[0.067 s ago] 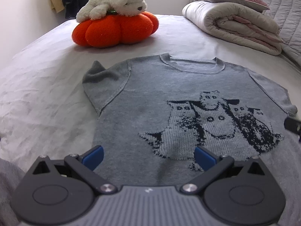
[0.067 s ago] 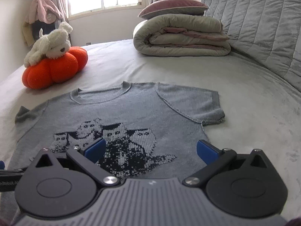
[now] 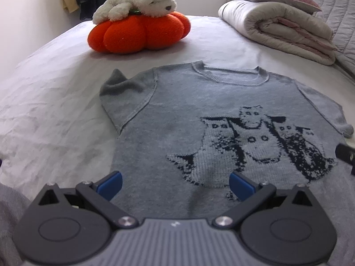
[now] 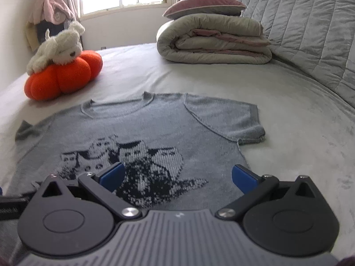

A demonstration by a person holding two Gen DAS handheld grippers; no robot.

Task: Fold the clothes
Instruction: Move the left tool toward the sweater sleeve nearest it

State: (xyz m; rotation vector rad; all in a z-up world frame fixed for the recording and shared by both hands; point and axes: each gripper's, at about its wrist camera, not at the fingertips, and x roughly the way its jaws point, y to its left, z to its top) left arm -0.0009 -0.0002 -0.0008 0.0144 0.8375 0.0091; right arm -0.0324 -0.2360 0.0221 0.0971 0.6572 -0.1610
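A grey short-sleeved knit sweater with a dark cat pattern lies flat, face up, on the white bed sheet, collar toward the far side. It also shows in the right wrist view. Its left sleeve tip is curled up. My left gripper is open and empty, hovering over the sweater's lower left part. My right gripper is open and empty over the lower right part. The right gripper's edge shows at the right of the left wrist view.
An orange pumpkin cushion with a white plush dog on it sits at the far left of the bed. A rolled duvet with a pink pillow lies far right. A grey quilted headboard stands right.
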